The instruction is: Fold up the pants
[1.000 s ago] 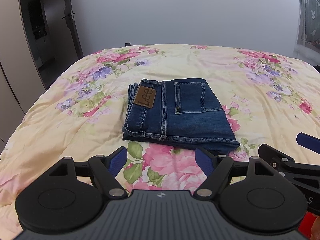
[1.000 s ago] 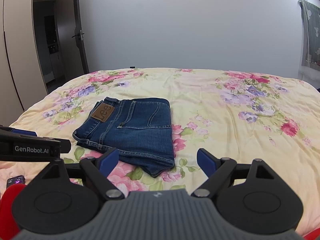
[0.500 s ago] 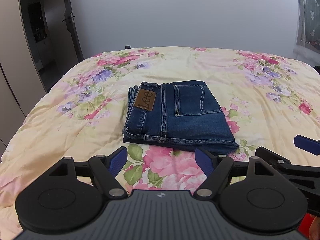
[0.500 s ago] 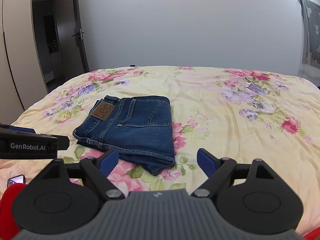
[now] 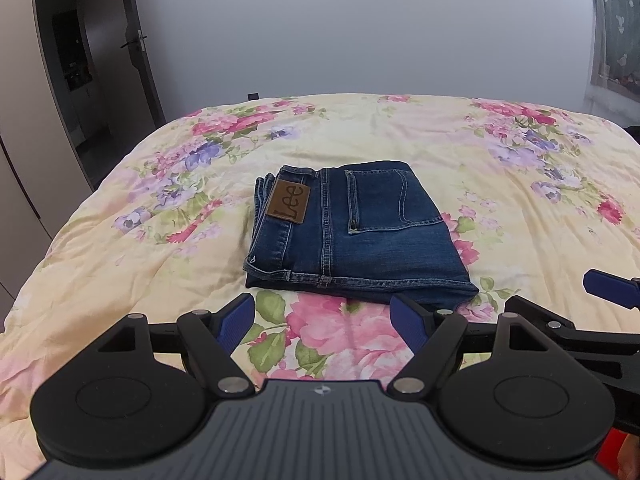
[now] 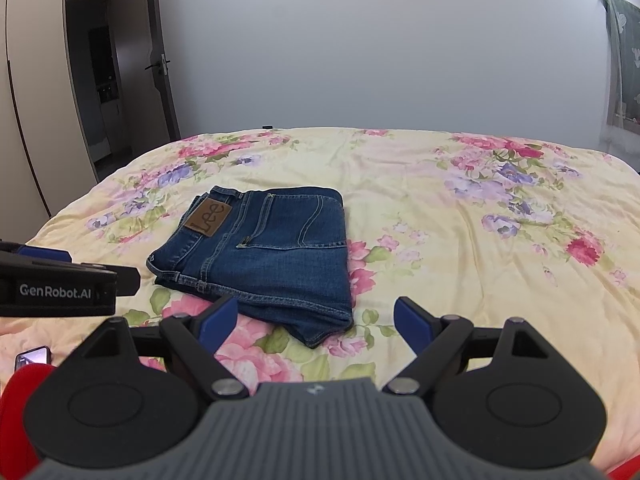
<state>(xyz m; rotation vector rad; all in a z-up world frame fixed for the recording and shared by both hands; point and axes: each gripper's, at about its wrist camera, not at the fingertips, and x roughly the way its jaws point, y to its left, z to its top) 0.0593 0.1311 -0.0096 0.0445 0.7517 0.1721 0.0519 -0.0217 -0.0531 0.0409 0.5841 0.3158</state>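
Note:
Blue jeans (image 5: 356,232) lie folded into a compact rectangle on the floral bedspread (image 5: 500,184), brown Lee patch and back pocket facing up. They also show in the right wrist view (image 6: 264,252), left of centre. My left gripper (image 5: 326,322) is open and empty, just short of the jeans' near edge. My right gripper (image 6: 316,320) is open and empty, near the jeans' near right corner. The right gripper's side shows at the right edge of the left wrist view (image 5: 600,312); the left gripper's body shows at the left of the right wrist view (image 6: 60,280).
The bed fills both views. A grey wall (image 6: 360,48) stands behind it, an open dark doorway (image 6: 108,80) and wardrobe (image 6: 32,100) at the left, a curtain (image 6: 624,64) at the right. A phone (image 6: 34,358) lies at the near left.
Both grippers have drawn back and risen slightly from the jeans, so the jeans sit a little farther away. Both stay open and empty. The jeans have not moved.

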